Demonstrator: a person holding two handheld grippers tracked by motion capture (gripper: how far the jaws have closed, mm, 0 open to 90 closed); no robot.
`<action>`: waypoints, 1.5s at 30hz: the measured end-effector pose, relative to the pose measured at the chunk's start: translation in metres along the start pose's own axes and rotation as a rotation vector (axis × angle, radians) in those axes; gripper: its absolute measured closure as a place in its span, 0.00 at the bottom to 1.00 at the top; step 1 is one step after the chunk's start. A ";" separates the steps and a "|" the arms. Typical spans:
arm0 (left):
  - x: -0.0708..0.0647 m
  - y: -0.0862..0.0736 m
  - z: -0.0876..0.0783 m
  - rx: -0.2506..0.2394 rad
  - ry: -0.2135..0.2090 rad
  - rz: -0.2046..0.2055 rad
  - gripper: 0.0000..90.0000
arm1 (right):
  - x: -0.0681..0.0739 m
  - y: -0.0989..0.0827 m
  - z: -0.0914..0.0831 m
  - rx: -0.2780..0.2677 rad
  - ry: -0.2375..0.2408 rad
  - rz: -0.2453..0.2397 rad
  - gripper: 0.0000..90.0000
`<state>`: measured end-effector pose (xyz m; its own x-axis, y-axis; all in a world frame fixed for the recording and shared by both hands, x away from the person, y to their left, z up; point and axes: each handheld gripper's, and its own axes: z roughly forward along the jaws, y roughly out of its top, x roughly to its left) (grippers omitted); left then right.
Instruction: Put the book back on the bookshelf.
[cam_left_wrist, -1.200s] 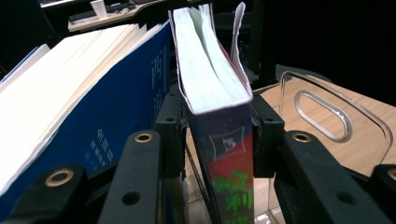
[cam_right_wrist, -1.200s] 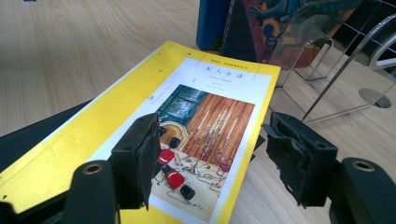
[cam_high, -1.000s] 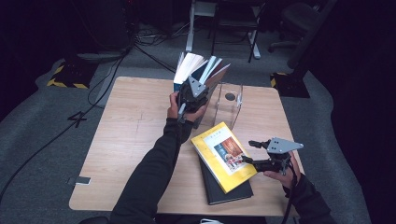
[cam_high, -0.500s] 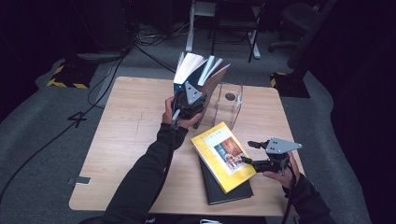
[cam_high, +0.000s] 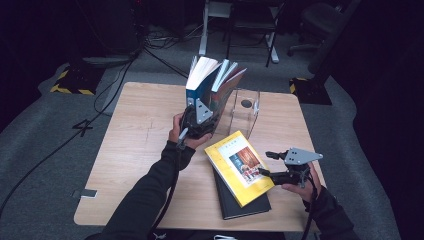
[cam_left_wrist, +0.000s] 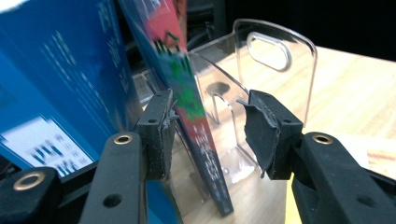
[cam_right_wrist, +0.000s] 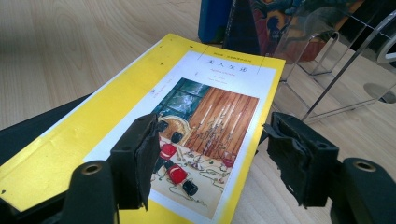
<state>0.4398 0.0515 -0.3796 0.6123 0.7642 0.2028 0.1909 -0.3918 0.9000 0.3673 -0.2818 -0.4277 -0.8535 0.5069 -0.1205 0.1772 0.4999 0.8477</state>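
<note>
- The wooden table (cam_high: 135, 150) carries it all, and the action sits toward its far side, where a clear acrylic book stand (cam_high: 245, 112) waits.
- Up against that stand, the standing books (cam_high: 212, 82) lean with their pages fanning at the top; a blue-covered one is on the left, and the slim dark book with the red and green cover (cam_left_wrist: 187, 93) is nearest the stand's wall.
- Nearer the person lies the yellow book (cam_high: 239, 166), flat on top of a black book (cam_high: 242, 202), its long axis running diagonally from the stand back toward the table's near right corner.
- The left gripper (cam_high: 200, 117) is at the foot of the standing books; its jaws have just been opening and stand partly apart, the slim book's spine between them, one pad at its cover, the other clear.
- The right gripper (cam_high: 272, 165) hovers at the yellow book's right edge, jaws wide with nothing gripped. It is plainly the nearer hand, and the book lies just left of it, so that long edge looks like the natural bite.
</note>
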 end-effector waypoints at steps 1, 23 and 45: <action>-0.001 -0.002 -0.001 0.000 -0.013 0.001 0.59 | 0.000 0.000 0.000 0.001 0.001 -0.001 0.39; -0.013 -0.067 -0.045 0.091 -0.171 0.040 0.52 | -0.003 -0.008 -0.012 0.031 0.018 0.059 0.39; -0.022 -0.144 -0.076 0.318 -0.338 0.029 0.39 | 0.002 -0.025 0.003 0.225 0.126 0.131 0.28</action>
<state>0.3410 0.1300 -0.4840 0.8265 0.5613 0.0416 0.3632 -0.5883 0.7225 0.3627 -0.2911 -0.4502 -0.8679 0.4933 0.0590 0.3819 0.5863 0.7145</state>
